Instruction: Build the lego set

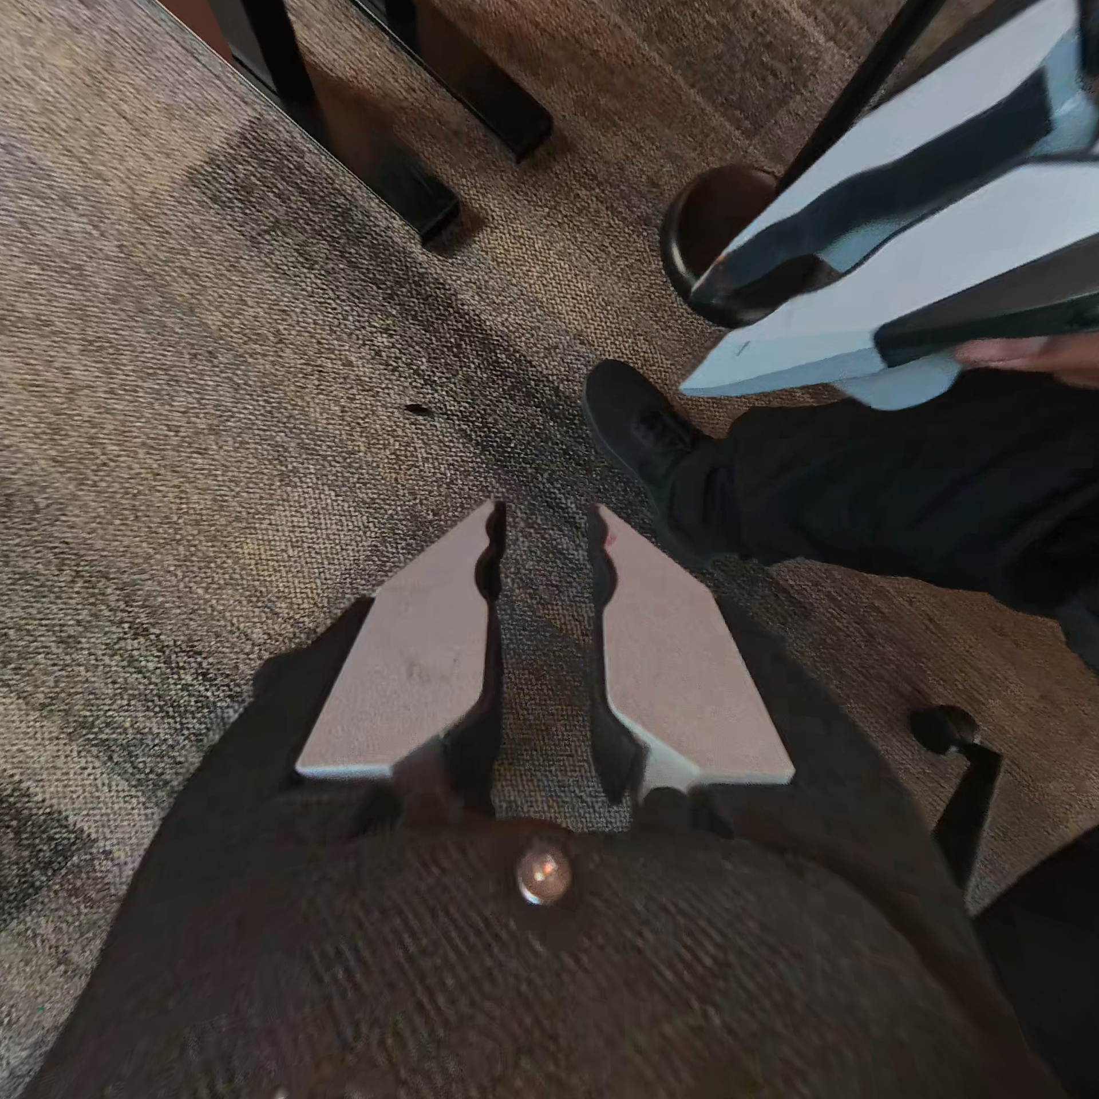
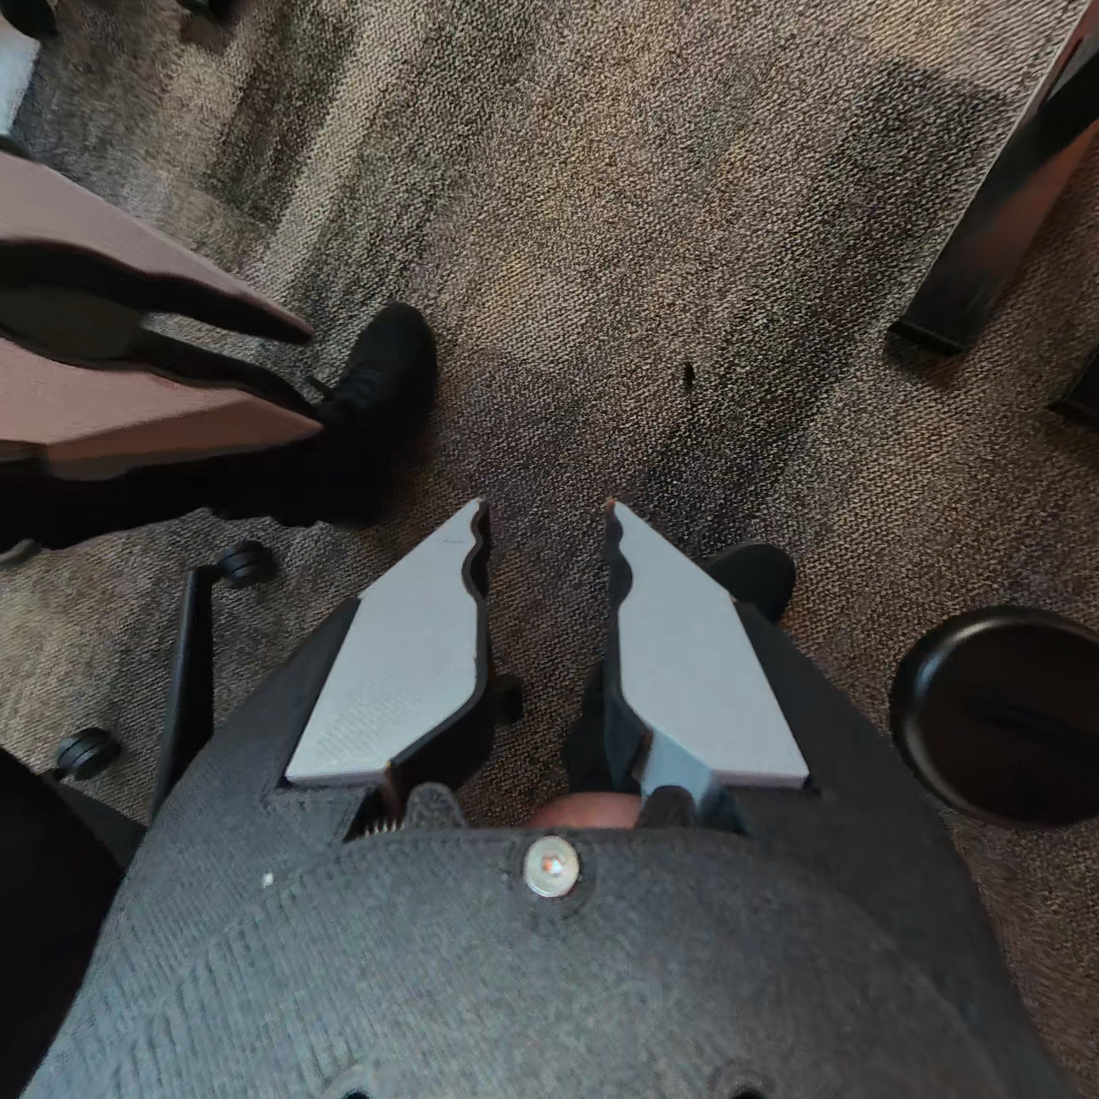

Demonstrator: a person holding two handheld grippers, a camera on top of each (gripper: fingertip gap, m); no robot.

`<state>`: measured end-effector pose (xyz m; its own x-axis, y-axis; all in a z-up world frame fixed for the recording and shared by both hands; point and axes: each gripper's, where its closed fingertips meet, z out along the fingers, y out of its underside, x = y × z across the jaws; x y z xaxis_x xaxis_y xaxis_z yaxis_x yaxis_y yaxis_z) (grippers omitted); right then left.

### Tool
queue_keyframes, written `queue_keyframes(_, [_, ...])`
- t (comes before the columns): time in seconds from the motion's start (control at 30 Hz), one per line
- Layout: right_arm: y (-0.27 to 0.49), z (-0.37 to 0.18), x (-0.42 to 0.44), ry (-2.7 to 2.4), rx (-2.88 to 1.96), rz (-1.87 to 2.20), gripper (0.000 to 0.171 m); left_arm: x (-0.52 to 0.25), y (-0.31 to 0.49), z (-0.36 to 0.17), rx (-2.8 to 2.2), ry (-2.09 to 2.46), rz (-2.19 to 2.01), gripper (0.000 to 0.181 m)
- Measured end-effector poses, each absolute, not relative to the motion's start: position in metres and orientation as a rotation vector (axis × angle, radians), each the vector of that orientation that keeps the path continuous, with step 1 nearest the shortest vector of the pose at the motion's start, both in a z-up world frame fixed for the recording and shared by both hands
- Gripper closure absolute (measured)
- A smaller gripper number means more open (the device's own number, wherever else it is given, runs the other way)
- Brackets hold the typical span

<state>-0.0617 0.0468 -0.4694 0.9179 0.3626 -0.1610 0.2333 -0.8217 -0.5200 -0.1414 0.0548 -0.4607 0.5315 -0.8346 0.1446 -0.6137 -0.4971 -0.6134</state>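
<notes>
A mottled grey-brown carpet floor (image 2: 594, 208) carries a black shoe (image 2: 380, 380) at nine o'clock, a round black bin (image 2: 1005, 713) at four o'clock, black furniture feet (image 2: 951, 315) at two, and perhaps chair casters (image 2: 244, 562).

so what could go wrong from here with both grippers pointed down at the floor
1. No lego shows in either view: the left gripper and right gripper are open, empty and aimed at the carpet, so work cannot begin until they are raised.
2. The grippers hang close together above a black shoe and could knock each other.
3. A black round bin and a chair caster sit nearby and could be bumped.
</notes>
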Motion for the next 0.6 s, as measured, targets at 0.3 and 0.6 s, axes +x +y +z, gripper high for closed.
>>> queue_keyframes(0.3, [0.080, -0.450, -0.068, -0.214, -2.521, 0.704, 0.136, -0.100, 0.064, -0.470, -2.303, 1.259, -0.738, 0.157])
queue_keyframes(0.6, [0.098, -0.440, -0.075, -0.229, -2.493, 0.735, 0.138, -0.102, 0.056, -0.470, -2.329, 1.295, -0.819, 0.157])
